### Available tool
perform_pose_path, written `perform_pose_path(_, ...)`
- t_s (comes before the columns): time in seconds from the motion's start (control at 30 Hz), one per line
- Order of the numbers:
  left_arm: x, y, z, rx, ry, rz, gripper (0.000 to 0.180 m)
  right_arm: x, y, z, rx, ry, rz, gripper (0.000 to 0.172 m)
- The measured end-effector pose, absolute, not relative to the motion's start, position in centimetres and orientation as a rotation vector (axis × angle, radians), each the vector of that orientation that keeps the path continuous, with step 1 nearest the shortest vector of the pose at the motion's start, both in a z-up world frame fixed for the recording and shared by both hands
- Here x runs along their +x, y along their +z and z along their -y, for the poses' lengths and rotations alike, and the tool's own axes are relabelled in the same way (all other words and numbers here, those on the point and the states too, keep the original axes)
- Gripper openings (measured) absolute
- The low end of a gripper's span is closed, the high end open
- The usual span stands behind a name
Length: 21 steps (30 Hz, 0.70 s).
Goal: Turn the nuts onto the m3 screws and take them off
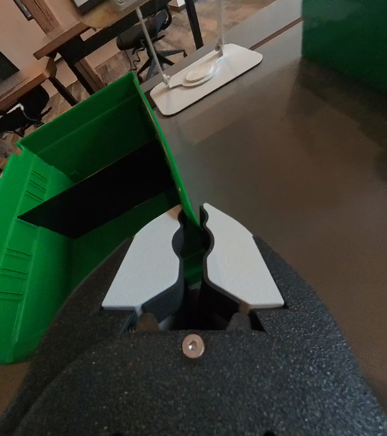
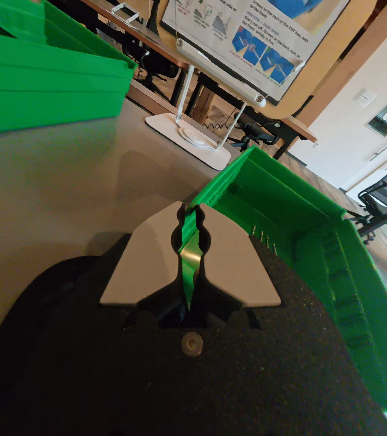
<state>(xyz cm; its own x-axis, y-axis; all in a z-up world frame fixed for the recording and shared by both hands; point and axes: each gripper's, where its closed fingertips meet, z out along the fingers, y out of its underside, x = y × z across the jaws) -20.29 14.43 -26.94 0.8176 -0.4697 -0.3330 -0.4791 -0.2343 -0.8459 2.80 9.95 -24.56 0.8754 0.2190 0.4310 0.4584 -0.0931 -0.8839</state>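
Left gripper (image 1: 191, 213): jaws nearly closed, astride the side wall of a green bin (image 1: 53, 212); wall edge lies against the right pad, a sliver of gap shows at the left pad.
Left bin: fills the left of the left wrist view, black divider (image 1: 98, 200) across it; wall runs from frame centre toward upper left.
Right gripper (image 2: 190, 210): jaws narrow, clamped over the rim of a green bin (image 2: 317, 224); wall sits between both fingers.
Screws (image 2: 264, 238): four thin ones in a row inside that bin, right of centre, long axes upright.
Nuts: cannot tell.
Obstacles: white stand base (image 2: 187, 139) on the table (image 2: 58, 188) ahead; further green bins (image 2: 46, 77) upper left.
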Motion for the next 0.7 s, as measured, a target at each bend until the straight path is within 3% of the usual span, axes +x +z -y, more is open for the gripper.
perform_pose_path(0.7,-11.9,-27.1,-13.5,-1.880,-0.209,-0.747,0.018,-8.0,-24.5,-11.5,-1.663,-0.039,0.582,0.008)
